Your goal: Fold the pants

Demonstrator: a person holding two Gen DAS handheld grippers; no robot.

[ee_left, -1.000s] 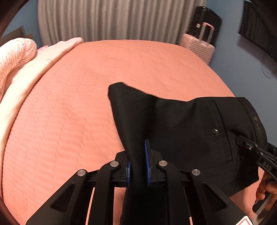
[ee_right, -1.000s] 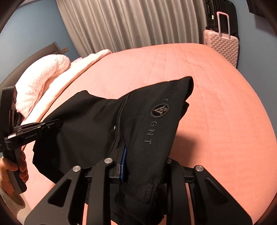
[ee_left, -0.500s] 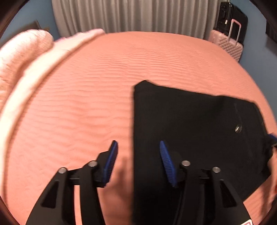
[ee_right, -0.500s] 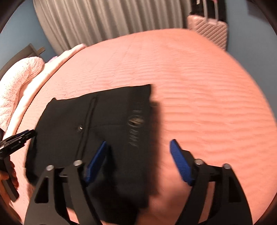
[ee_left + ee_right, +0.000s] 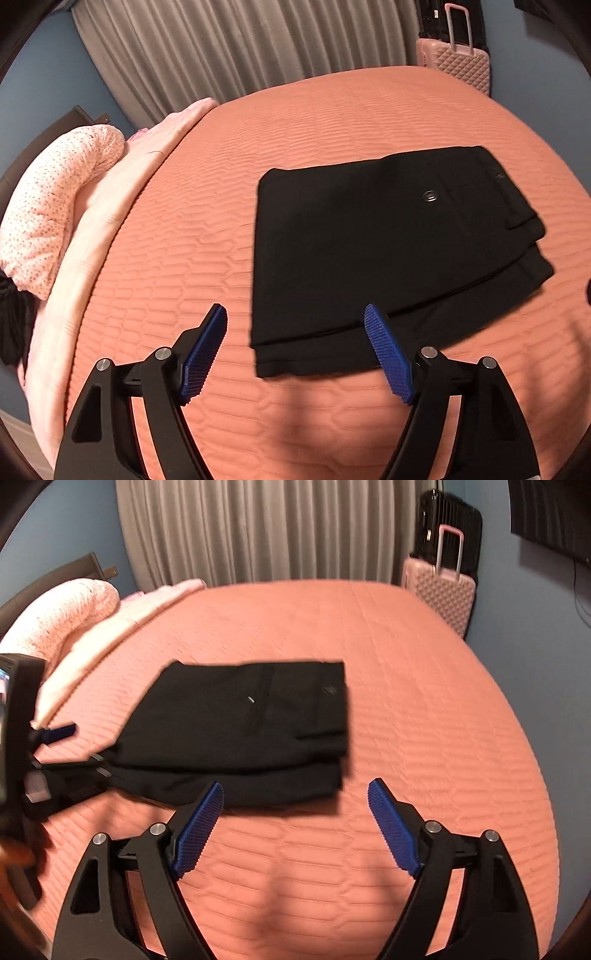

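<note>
Black pants lie folded into a flat rectangle on the salmon quilted bed, button side up. They also show in the right wrist view. My left gripper is open and empty, just in front of the stack's near left corner. My right gripper is open and empty, just in front of the stack's near right corner. The left gripper also shows at the left edge of the right wrist view.
Pink pillows and a folded blanket lie along the left side of the bed. A pink suitcase and a black one stand by the blue wall at the far right. Grey curtains hang behind.
Both grippers have let go of the pants and opened wide. The pants have dropped flat onto the bed as a folded stack. Both grippers have drawn back toward the near edge.
</note>
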